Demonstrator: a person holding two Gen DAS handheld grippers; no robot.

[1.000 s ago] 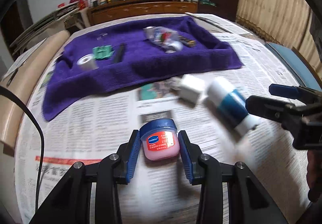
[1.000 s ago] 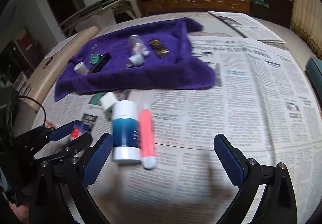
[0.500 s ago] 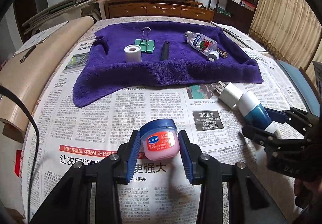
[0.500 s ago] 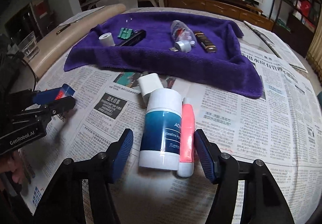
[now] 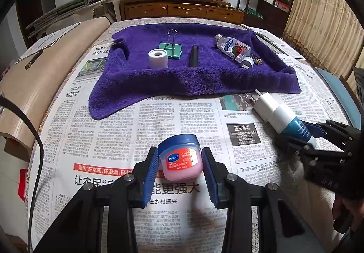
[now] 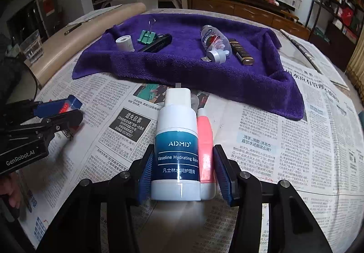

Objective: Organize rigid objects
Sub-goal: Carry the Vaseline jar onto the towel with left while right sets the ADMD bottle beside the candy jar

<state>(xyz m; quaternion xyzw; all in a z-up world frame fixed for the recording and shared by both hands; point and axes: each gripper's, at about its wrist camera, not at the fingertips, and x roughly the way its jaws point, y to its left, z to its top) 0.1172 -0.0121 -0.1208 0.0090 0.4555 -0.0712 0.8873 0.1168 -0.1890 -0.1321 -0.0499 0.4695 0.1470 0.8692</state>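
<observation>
Purple towel (image 5: 193,80) lies spread over the newspaper-covered table (image 5: 109,130), holding, from left to right in the left wrist view, a white tape roll (image 5: 157,58), a green binder clip (image 5: 173,48), a black stick (image 5: 194,56), a clear bottle (image 5: 232,48) lying on its side with a small white cap (image 5: 246,62) at its mouth, and a dark brown tube (image 5: 256,60) mostly hidden behind them. The right wrist view shows that brown tube (image 6: 240,51) in full.

Only the left wrist view shows the lip balm jar (image 5: 180,157) clearly: pink, blue-lidded, upright on the paper, clenched between the blue pads of the left gripper (image 5: 179,172). From the right wrist camera the jar shows only as a red and blue sliver between the fingers.

Right of it, on the newspaper below the towel's edge, a white charger plug (image 5: 265,104) touches the top of the balm bottle (image 6: 176,150). Only the right wrist view reveals the pink tube (image 6: 206,153) lying against that bottle. The right gripper (image 6: 182,175) is closing with both items between its pads, which look to be touching them on either side.
</observation>
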